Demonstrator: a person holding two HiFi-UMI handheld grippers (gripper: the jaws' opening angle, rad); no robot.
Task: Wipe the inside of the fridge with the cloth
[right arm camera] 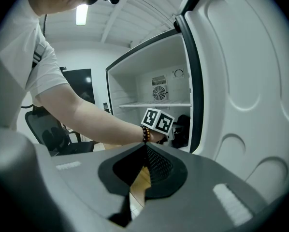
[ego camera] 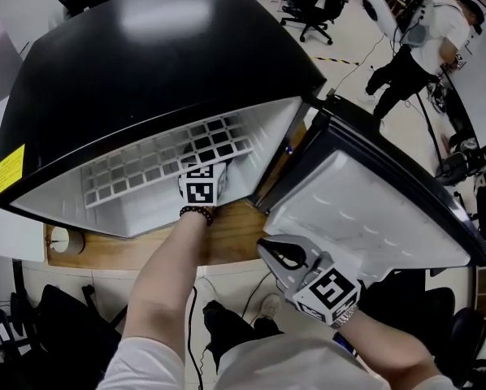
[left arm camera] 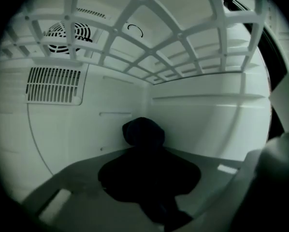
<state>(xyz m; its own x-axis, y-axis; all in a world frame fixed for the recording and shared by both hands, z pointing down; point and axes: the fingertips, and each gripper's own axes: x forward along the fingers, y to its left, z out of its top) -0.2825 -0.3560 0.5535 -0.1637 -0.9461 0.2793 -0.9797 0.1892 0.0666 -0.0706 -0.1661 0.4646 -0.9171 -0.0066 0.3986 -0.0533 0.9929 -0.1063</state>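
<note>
The left gripper (left arm camera: 149,175) reaches into the small black fridge with white inside walls (ego camera: 145,63), under the white plastic grid shelf (ego camera: 162,165). Its jaws pinch the dark soft cloth (left arm camera: 143,132). The cloth sticks out in front toward the back corner, so it can rub the walls there. I cannot tell if it touches the wall. The white fridge door (ego camera: 365,210) stands wide open to let the arm in. The right gripper (ego camera: 274,252) hangs outside by the door, jaws closed on nothing.
</note>
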